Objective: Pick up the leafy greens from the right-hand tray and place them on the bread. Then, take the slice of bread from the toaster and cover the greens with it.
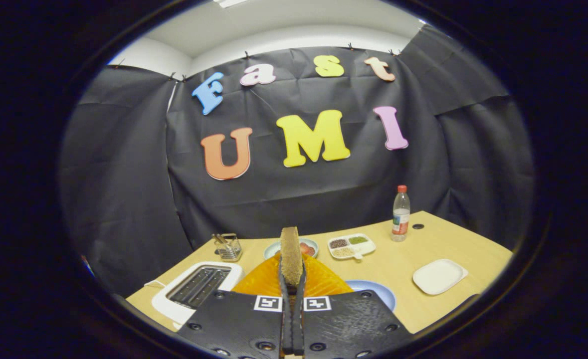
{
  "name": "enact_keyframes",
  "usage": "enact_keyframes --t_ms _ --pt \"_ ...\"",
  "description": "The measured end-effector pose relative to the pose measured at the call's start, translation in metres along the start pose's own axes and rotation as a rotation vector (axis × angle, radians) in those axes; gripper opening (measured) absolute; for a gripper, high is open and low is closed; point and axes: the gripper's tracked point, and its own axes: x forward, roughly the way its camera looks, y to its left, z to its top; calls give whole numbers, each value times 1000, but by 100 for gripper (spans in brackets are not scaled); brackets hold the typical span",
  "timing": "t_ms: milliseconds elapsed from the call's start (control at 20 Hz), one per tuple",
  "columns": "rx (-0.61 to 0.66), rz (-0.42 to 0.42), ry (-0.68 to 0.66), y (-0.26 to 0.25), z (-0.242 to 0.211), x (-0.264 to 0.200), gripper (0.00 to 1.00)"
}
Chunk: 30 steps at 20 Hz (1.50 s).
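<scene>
Light wood table (pixel 398 264) carries everything. Nearest my claw (pixel 292 279), which is clamped on an upright bread slice (pixel 290 254): white toaster (pixel 194 289), slots up, then an orange ribbed dish (pixel 318 281) and a blue plate (pixel 381 294) beside it. Beyond them: clear glass holder (pixel 229 247), pale bowl (pixel 306 247) with red food, white divided tray (pixel 352 246). Further back, a red-capped bottle (pixel 401 214) stands upright. White square plate (pixel 439 275) sits apart.

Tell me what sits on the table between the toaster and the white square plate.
In the gripper view, the orange plate and blue plate lie between the toaster and white square plate, with the gripper shut on the bread slice above them.
</scene>
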Motion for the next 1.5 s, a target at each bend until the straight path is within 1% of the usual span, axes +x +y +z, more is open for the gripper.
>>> enact_keyframes --t_ms 200,350,550,700,800,900,950,1050,1250,1300,1500 --pt "58 -13 68 -20 -41 30 1" --pt "162 -23 104 -34 -63 47 1" --pt "275 -29 131 -52 -80 55 1" --pt "310 -16 154 -61 -93 56 1" --pt "315 -37 169 -75 -99 55 2" --pt "291 -45 188 -87 -103 55 12" --pt "275 -55 192 -95 -105 58 16" --pt "260 -58 216 -104 -111 58 27" --pt "244 -61 245 -117 -115 57 55" --pt "229 -64 242 -121 -114 58 69" --pt "200 -55 185 -127 -90 46 86"
